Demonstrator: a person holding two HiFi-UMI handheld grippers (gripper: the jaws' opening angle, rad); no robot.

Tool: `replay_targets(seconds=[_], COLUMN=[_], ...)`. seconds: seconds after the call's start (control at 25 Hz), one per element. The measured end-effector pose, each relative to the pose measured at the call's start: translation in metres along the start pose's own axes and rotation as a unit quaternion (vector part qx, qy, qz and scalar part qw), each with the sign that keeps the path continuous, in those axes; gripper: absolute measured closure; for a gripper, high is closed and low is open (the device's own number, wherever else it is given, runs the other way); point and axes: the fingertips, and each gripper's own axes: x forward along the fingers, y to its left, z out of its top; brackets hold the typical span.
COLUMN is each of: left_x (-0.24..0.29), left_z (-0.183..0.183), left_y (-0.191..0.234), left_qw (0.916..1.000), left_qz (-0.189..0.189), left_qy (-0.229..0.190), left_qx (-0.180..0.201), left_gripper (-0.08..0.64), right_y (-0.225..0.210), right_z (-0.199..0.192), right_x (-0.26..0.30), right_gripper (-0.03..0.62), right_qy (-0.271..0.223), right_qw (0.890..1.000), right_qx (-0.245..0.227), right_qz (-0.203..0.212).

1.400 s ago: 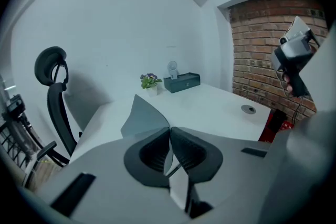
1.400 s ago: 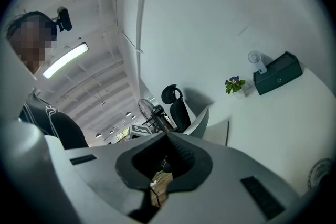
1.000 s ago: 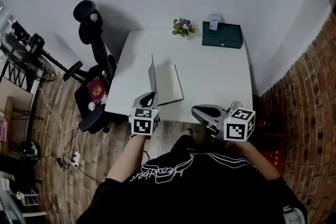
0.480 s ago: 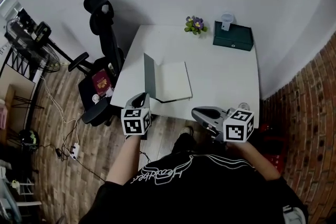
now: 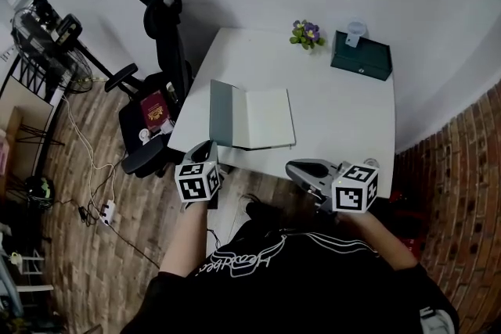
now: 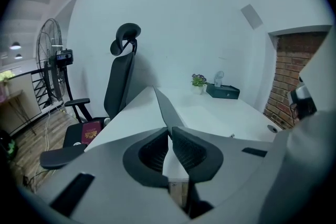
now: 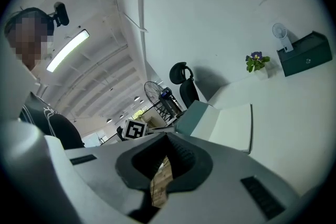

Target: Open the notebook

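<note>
The notebook (image 5: 270, 118) lies open on the white table (image 5: 344, 121), white page up. Its grey-green cover (image 5: 221, 114) is folded out to the left and still slants up a little. My left gripper (image 5: 208, 146) is shut and empty, just off the table's front edge, below the cover's corner and apart from it. In the left gripper view the cover (image 6: 164, 105) shows edge-on beyond the closed jaws. My right gripper (image 5: 290, 166) hangs shut and empty off the front edge, right of the notebook. In the right gripper view the notebook (image 7: 231, 126) lies ahead.
A black office chair (image 5: 163, 43) stands left of the table, with a red booklet (image 5: 155, 110) on its seat. At the table's far side are a small flower pot (image 5: 305, 33) and a dark green box (image 5: 361, 59). A standing fan (image 5: 47, 29) is far left and a brick wall (image 5: 462, 192) right.
The cover stood upright at my left gripper a second ago; it has since swung down to the left. The left gripper has drawn back off the table edge. The right gripper has barely shifted.
</note>
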Motion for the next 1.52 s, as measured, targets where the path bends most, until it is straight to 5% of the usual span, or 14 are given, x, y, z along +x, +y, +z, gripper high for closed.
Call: replay_targets(seconds=[0.44,0.96,1.2,1.52], left_x=[0.013,0.025,0.022,-0.003], left_z=[-0.036,-0.059,-0.063,-0.052], left_y=[0.031,0.048,0.044,-0.004], left_qw=[0.9983,0.9967,0.9945,0.9955], left_qz=[0.021,0.029,-0.004,-0.069], left_qy=[0.026,0.05,0.06,0.032], left_qx=[-0.048,-0.057,-0.086,-0.056], left_gripper=[0.516,0.472,0.335,0.309], right_y=[-0.008,-0.016,-0.01,0.003], right_z=[0.006,0.006,0.005,-0.01], right_x=[0.002,-0.002,0.0,-0.008], right_gripper=[0.591,0.591,0.591,0.591], right_qy=[0.004,-0.012,-0.011,0.0], right_qw=[1.0,1.0,1.0,0.999], right_qx=[-0.019,-0.022,-0.023,-0.044], right_qz=[-0.01,-0.014,-0.012,-0.013])
